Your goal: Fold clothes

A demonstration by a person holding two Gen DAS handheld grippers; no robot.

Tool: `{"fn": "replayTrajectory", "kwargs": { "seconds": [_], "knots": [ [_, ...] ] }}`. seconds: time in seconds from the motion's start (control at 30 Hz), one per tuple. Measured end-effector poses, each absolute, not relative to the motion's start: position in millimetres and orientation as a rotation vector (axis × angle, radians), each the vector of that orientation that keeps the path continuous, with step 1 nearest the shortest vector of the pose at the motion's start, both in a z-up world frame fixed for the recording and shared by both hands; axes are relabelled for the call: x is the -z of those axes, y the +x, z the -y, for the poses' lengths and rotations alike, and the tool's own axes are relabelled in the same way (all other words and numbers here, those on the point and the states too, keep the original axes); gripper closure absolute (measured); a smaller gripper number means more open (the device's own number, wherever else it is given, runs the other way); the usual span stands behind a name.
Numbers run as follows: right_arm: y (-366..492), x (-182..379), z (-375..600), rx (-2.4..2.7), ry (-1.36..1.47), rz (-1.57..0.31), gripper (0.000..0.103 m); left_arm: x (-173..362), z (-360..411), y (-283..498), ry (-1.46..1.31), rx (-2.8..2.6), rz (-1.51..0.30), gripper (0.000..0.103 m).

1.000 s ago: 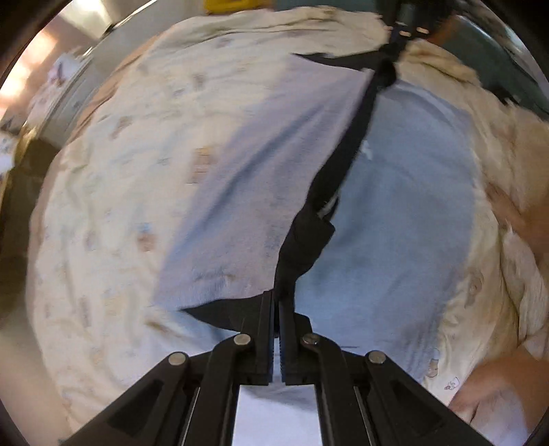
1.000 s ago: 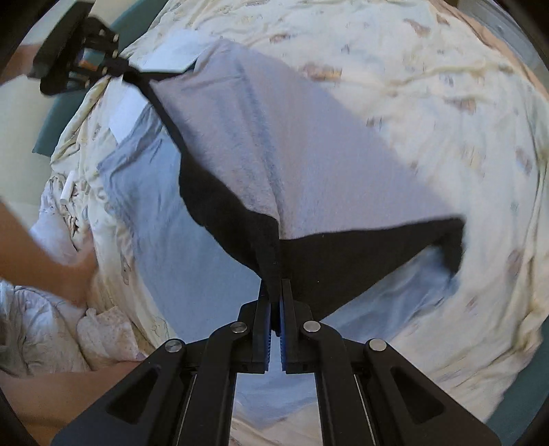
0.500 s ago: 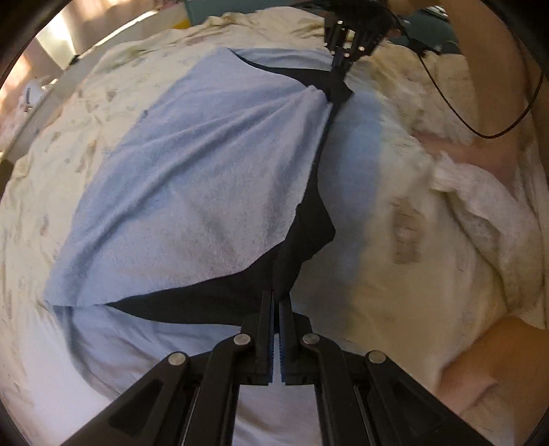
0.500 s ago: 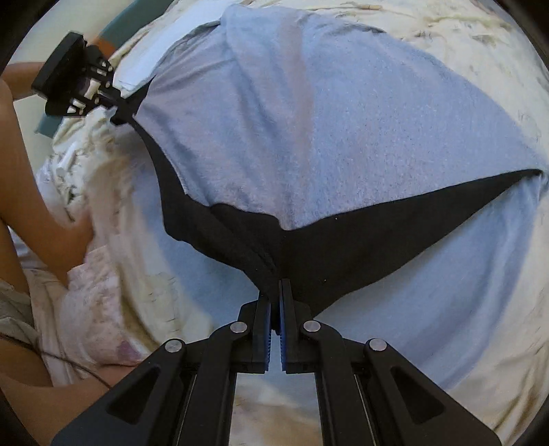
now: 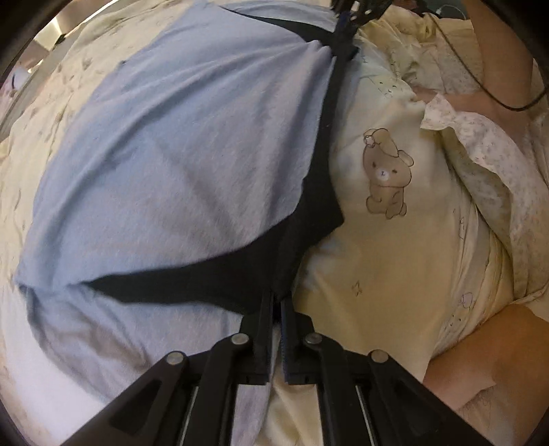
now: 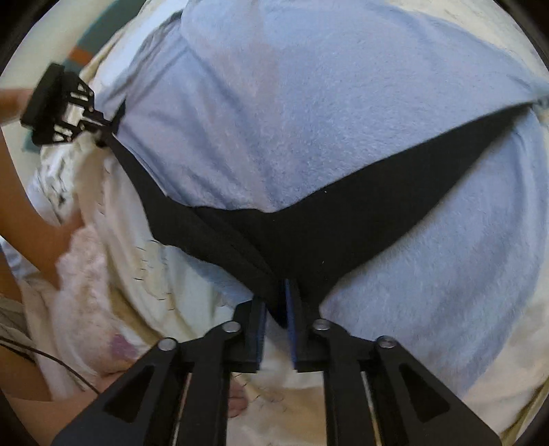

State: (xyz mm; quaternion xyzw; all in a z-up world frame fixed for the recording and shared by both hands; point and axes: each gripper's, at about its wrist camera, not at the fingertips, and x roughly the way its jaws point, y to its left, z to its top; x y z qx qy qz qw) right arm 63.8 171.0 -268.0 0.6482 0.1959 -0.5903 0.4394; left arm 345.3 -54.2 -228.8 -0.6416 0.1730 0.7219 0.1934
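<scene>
A light blue garment with a black hem lies folded over itself on a cream bedsheet. My left gripper points down at the hem's near corner. Its jaws are opening, with a narrow gap and the black edge at the tips. My right gripper shows at the far end of the hem. In the right wrist view the right gripper has its jaws opening, clearly apart, with the black hem loose between them. The left gripper is at the far left, over the blue garment.
The sheet carries a bear print. A floral cloth and a person's arm with a black cable lie to the right. A crumpled pinkish cloth and a bare arm sit left of the right gripper.
Both grippers sank toward the bed, carrying the black hem over and laying the blue layer flat. Their jaws, shut before, have now parted.
</scene>
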Motion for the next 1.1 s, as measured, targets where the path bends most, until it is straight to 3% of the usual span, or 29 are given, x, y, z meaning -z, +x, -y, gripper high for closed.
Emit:
{"fn": "replayTrajectory", "kwargs": {
  "seconds": [0.03,0.1,0.13,0.37,0.43,0.53,0.6,0.77,0.9,1.1],
  "knots": [
    [62,264,-173,1.467,1.617,-0.484,0.070,225,64,344,-1.835,-2.056,-0.446,0.072],
    [67,261,-186,1.487,1.635,-0.476,0.043,215,84,342,-1.895,-2.126,-0.338,0.069],
    [66,255,-193,1.508,1.633,-0.456,0.041,209,92,341,-1.925,-2.162,-0.305,0.069],
    [37,211,-231,1.753,1.514,-0.228,0.041,174,138,336,-2.171,-2.397,-0.243,0.069],
    [21,206,-227,1.829,1.486,-0.069,0.041,163,159,335,-2.234,-2.469,-0.137,0.069],
    [-4,202,-234,1.883,1.442,0.214,0.041,143,181,334,-2.215,-2.605,0.158,0.064],
    [-12,200,-223,1.906,1.406,0.300,0.041,128,195,327,-2.137,-2.700,0.245,0.059],
    [-27,196,-185,1.893,1.400,0.334,0.041,127,226,315,-2.033,-2.876,0.373,0.056],
    [-31,193,-180,1.853,1.394,0.348,0.041,156,255,293,-1.985,-2.900,0.442,0.056],
    [-14,218,-179,1.810,1.492,0.293,0.041,206,309,258,-1.851,-2.843,0.802,0.056]
  ]
}}
